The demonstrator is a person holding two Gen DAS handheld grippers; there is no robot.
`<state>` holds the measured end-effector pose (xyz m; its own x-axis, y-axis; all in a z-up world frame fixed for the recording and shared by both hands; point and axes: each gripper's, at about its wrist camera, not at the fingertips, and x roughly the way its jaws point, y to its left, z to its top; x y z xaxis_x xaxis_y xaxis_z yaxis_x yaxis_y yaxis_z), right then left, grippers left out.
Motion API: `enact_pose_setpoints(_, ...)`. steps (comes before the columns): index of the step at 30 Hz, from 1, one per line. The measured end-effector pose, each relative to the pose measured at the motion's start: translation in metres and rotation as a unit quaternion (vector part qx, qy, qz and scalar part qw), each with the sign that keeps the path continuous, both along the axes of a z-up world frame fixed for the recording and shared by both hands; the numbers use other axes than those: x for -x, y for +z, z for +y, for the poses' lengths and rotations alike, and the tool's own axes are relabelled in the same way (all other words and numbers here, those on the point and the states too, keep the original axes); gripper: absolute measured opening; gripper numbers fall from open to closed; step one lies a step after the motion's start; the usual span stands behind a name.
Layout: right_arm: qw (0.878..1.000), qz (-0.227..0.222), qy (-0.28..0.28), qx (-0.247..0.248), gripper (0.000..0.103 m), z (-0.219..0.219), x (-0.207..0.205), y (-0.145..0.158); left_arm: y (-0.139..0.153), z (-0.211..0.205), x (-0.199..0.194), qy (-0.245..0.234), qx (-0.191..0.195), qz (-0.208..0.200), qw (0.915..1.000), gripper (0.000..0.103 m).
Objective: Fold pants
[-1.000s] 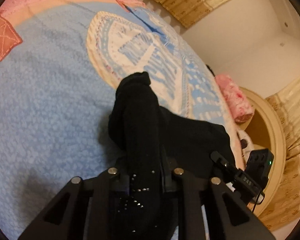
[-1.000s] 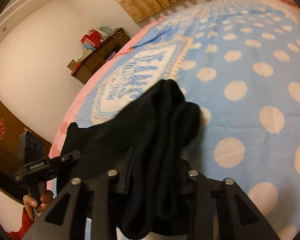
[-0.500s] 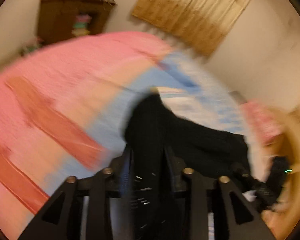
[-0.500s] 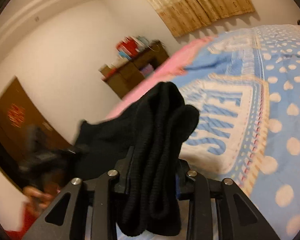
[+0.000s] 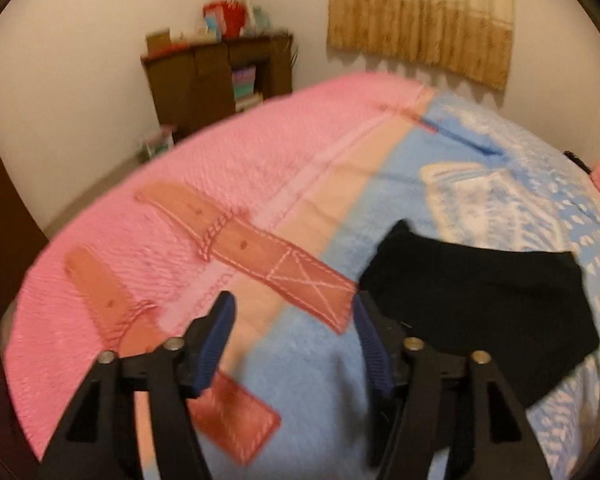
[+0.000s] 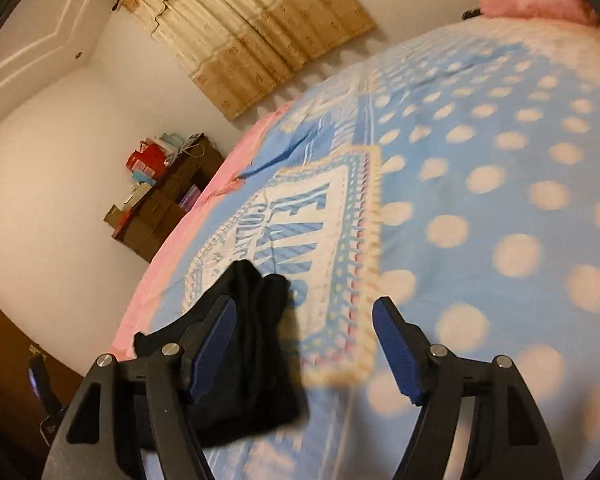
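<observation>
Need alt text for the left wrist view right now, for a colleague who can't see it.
The left claw is open with nothing between its blue pads, its jaws having just been opening. The black knit pants lie folded on the pink-and-blue fleece blanket, right of the claw.
</observation>
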<state>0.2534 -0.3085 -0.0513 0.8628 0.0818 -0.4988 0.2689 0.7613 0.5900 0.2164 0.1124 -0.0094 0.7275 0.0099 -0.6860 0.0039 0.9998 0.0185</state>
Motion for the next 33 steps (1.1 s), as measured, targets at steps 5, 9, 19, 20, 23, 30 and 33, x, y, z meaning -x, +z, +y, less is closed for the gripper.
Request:
enact_pose_setpoints(5, 0.999, 0.024, 0.030, 0.016, 0.075, 0.047, 0.040, 0.034, 0.033, -0.031, 0.066, -0.026, -0.007, -0.058, 0.9980, 0.096)
enact_pose_setpoints(9, 0.996, 0.024, 0.073, 0.040, 0.075, 0.089, 0.069, 0.055, 0.049, -0.049, 0.112, -0.039, -0.001, -0.085, 0.9956, 0.103)
enact_pose_setpoints(19, 0.984, -0.032, 0.051, 0.169, 0.076, 0.153, 0.127, 0.092, 0.065, -0.056, 0.163, -0.011, -0.028, -0.106, 0.9939, 0.103)
enact_pose_setpoints(20, 0.981, -0.039, 0.046, 0.184, 0.076, 0.157, 0.132, 0.096, 0.065, -0.056, 0.165, -0.014, -0.025, -0.105, 0.9941, 0.103)
enact_pose_setpoints(23, 0.973, -0.052, 0.040, 0.220, 0.076, 0.168, 0.144, 0.104, 0.067, -0.055, 0.172, -0.011, -0.024, -0.104, 0.9942, 0.103)
enact_pose_setpoints(30, 0.972, -0.070, 0.041, 0.221, 0.081, 0.176, 0.161, 0.113, 0.069, -0.058, 0.183, 0.002, -0.051, -0.107, 0.9929, 0.103)
enact_pose_setpoints(33, 0.973, -0.066, 0.041, 0.219, 0.081, 0.178, 0.164, 0.110, 0.068, -0.058, 0.183, 0.011, -0.063, -0.096, 0.9934, 0.103)
